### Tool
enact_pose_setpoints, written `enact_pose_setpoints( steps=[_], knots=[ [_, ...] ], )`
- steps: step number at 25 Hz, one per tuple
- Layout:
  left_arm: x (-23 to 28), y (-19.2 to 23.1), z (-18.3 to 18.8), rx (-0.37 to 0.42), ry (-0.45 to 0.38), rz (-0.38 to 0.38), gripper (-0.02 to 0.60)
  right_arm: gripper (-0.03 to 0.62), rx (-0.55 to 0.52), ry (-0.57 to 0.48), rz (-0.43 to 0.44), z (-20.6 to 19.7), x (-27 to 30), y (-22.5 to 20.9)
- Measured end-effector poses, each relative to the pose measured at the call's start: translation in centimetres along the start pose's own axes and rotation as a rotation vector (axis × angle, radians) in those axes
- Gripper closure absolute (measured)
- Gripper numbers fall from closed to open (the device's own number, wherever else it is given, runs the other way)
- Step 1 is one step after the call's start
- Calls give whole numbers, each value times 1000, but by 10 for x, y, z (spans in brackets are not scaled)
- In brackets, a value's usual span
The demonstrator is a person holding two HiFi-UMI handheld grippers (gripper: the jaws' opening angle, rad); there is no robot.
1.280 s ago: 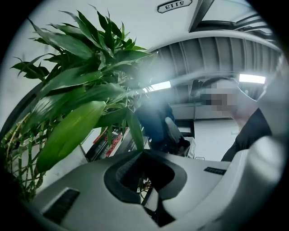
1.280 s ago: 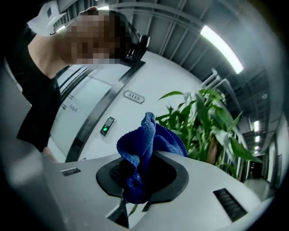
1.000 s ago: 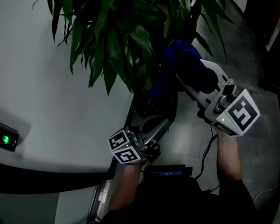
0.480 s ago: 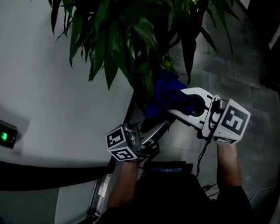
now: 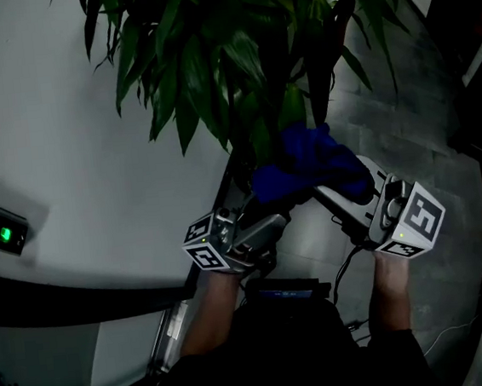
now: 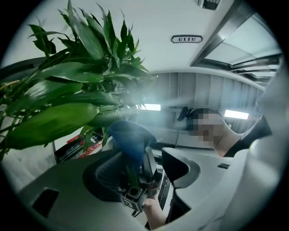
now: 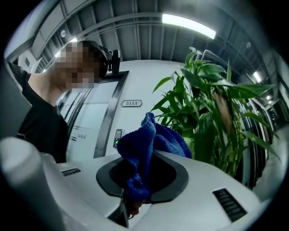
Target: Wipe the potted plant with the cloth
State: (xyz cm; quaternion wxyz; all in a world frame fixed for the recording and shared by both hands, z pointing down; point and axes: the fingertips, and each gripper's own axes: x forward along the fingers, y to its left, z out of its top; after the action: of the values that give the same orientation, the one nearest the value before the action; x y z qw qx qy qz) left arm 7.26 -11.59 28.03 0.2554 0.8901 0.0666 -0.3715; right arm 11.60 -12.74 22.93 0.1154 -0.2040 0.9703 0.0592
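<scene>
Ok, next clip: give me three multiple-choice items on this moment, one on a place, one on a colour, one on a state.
1. Where is the small dark keypad with the green light?
A. On the white wall, left of the green-leaved potted plant in the head view
B. Among the plant's leaves
C. In the plant's pot

2. What colour is the crumpled terry cloth?
A. Red
B. Blue
C. White

3. The jaws of the right gripper are:
A. Wide apart and empty
B. Closed on a leaf
C. Closed on the cloth

Key:
1 A: the keypad sits on the wall, well left of the leaves.
2 B: the cloth is deep blue in both views.
3 C: the right gripper view shows the cloth's lower end pinched between the jaws.
</scene>
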Motion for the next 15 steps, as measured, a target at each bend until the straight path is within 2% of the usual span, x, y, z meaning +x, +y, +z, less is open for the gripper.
enact_pose_setpoints(
  steps=[5, 8, 9, 11, 13, 15],
  knots=[
    [9, 4, 13, -44, -65, -3, 284, 499, -77, -158, -95, 50, -9, -11],
    [11, 5, 15, -66, -92, -7, 270, 500, -197, -198, -147, 69, -6, -12],
    [12, 6, 15, -71, -101, -9, 268, 500, -249, -165, -165, 65, -1, -14],
    [13, 7, 17, -83, -122, -12, 255, 500, -323, -36, -178, 37, 10, -17],
    [15, 7, 18, -90, -135, -13, 238, 499, -312, 58, -156, 7, 17, -15],
    [17, 9, 19, -93, -142, -8, 232, 500, -263, 83, -121, -12, 19, -10]
  ],
)
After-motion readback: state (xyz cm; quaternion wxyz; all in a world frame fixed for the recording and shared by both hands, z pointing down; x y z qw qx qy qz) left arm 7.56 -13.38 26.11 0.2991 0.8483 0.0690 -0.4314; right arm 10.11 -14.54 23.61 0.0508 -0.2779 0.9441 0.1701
